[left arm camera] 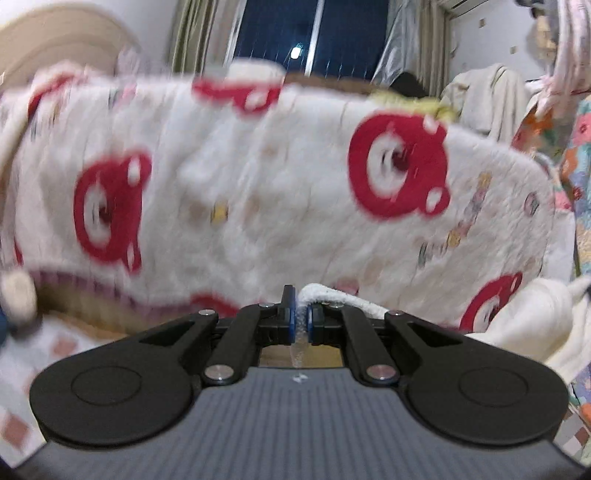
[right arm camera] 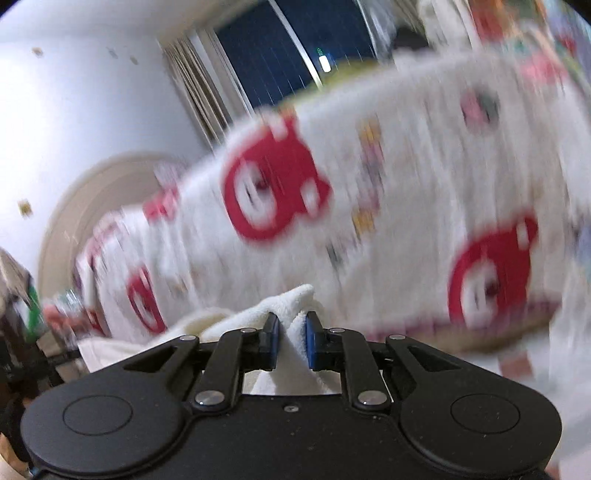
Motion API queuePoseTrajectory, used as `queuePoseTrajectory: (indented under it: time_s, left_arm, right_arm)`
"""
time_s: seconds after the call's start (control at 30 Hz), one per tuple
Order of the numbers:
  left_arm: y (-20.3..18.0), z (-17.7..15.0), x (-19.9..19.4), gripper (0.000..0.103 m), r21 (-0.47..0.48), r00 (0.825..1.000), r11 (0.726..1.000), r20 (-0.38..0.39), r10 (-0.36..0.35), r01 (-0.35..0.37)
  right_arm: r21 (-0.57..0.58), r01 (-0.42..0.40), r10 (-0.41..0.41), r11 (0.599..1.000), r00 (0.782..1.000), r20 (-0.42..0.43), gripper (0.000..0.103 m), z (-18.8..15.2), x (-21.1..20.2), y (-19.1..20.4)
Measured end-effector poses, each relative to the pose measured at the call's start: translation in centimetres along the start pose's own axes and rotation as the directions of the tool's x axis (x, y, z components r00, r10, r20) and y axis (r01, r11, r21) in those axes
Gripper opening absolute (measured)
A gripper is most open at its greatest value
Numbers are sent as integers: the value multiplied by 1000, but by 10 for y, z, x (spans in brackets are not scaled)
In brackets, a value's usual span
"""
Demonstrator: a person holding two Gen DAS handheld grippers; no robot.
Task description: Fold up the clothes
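A white fleecy garment (left arm camera: 528,325) hangs from both grippers, held up off the bed. My left gripper (left arm camera: 301,314) is shut on a thin edge of it, and the cloth trails off to the right. In the right wrist view my right gripper (right arm camera: 291,328) is shut on a thicker bunch of the same white garment (right arm camera: 295,299), which spills out to the left below the fingers. Both views are blurred by motion.
Ahead lies a bed under a white blanket with red bear faces (left arm camera: 258,184), also seen in the right wrist view (right arm camera: 406,184). Behind it are a dark window (left arm camera: 314,33), curtains, a rounded headboard (right arm camera: 96,206) and clothes piled at the right (left arm camera: 487,99).
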State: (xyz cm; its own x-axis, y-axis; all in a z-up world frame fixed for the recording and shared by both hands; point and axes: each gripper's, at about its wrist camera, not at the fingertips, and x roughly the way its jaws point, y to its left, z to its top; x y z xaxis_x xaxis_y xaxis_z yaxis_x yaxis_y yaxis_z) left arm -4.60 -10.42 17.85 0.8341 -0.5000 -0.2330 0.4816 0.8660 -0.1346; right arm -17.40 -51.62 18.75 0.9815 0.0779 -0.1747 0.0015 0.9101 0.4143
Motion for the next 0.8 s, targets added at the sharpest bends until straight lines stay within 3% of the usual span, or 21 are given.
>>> queuePoseTrajectory:
  time_s: [0.1, 0.2, 0.27, 0.33, 0.4, 0.43, 0.53, 0.63, 0.67, 0.73, 0.8]
  left_arm:
    - [-5, 39, -39, 5, 24, 998, 1000, 66, -19, 18]
    - [3, 46, -75, 5, 16, 995, 996, -53, -83, 84]
    - [11, 25, -87, 5, 3, 967, 991, -220, -129, 133]
    - [18, -17, -90, 6, -9, 899, 987, -411, -150, 161]
    - [21, -63, -91, 6, -43, 810, 985, -565, -160, 165]
    - [22, -91, -87, 6, -63, 742, 987, -652, -154, 149]
    - [19, -158, -73, 6, -69, 582, 991, -804, -124, 116]
    - [13, -201, -63, 7, -82, 464, 988, -876, -133, 128]
    - [11, -210, -60, 7, -88, 435, 988, -890, -135, 127]
    - [6, -219, -57, 9, -73, 404, 986, -906, -129, 151]
    - [4, -217, -60, 13, -64, 402, 985, -907, -126, 163]
  right_arm:
    - [-39, -57, 61, 998, 994, 92, 17, 30, -45, 22]
    - [-20, -100, 101, 995, 995, 23, 18, 35, -89, 31]
    - [25, -99, 101, 995, 988, -113, 18, 15, -113, 25]
    - [90, -76, 97, 993, 960, -262, 18, -18, -127, 12]
    - [150, -31, 90, 988, 907, -411, 18, -61, -134, -5]
    - [168, 0, 82, 986, 873, -481, 18, -86, -134, -12]
    - [205, 99, 65, 974, 741, -668, 18, -164, -128, -31]
    - [235, 141, 94, 962, 636, -766, 18, -217, -117, -44]
    - [236, 138, 105, 962, 608, -787, 19, -226, -114, -45]
    - [223, 116, 123, 968, 555, -823, 21, -237, -109, -42]
    - [188, 84, 115, 979, 532, -839, 27, -235, -107, -36]
